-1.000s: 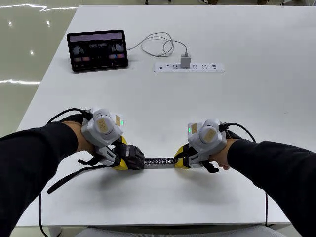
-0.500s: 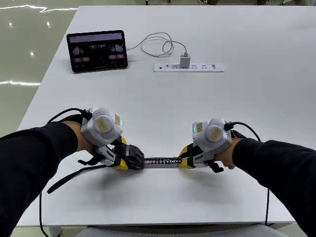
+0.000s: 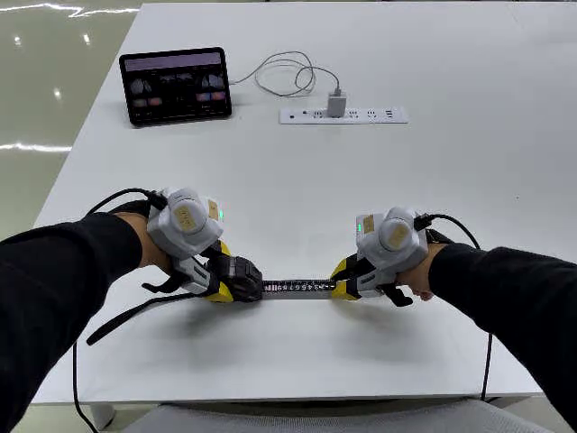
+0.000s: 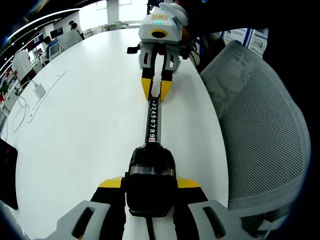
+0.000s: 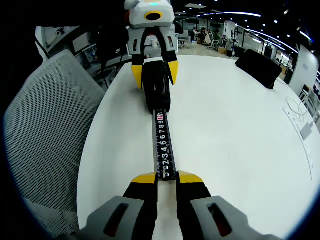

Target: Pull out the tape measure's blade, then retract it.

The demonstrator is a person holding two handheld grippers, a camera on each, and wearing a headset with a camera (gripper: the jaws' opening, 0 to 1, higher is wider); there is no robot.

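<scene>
Lying flat near the front edge of the white table [image 3: 361, 180], the black tape measure [image 4: 150, 172] has a short run of its blade [image 5: 164, 145] drawn out to your right, with numbers up to about nine showing. Your left gripper [image 3: 225, 273] has its jaws clamped around the tape measure. Your right gripper [image 5: 167, 179] has its jaws nearly together, pinching the blade's tip. The pull looks only partly made, and the retraction is not yet begun. A tablet [image 3: 176, 86] and a power strip [image 3: 343, 115] sit well apart at the far side.
</scene>
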